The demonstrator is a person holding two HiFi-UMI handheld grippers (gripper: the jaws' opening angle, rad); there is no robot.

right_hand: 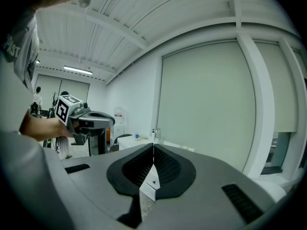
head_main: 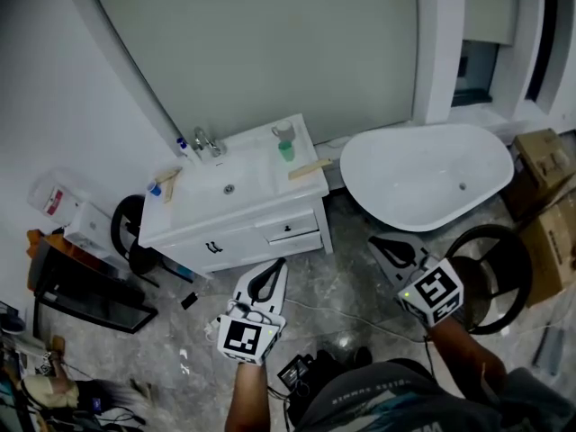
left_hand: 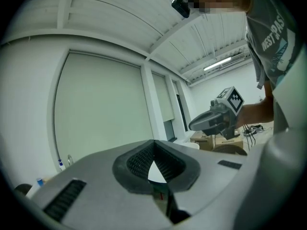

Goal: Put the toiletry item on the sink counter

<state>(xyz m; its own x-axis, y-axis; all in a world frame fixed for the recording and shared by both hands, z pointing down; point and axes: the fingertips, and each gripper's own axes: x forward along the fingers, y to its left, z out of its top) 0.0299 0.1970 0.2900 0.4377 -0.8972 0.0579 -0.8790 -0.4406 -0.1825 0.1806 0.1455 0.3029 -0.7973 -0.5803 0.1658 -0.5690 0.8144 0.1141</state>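
left gripper (head_main: 281, 263) closed | right gripper (head_main: 372, 240) closed | 1 sink counter (head_main: 302, 185) | 1 bathtub (head_main: 423, 174)

Right gripper (right_hand: 153, 147): jaws closed, ribbed pads meeting tip to tip, nothing held.
Beyond the jaws: left gripper (right_hand: 111, 120) with marker cube (right_hand: 65, 108), carried in a hand (right_hand: 41, 124) at the left edge; white sink counter (right_hand: 133, 142) farther off, bearing a faucet (right_hand: 157, 132) and a small blue-capped item (right_hand: 136, 135); large pale blind (right_hand: 206, 99) across the far wall; ribbed white ceiling (right_hand: 158, 18) with strip light (right_hand: 76, 70).
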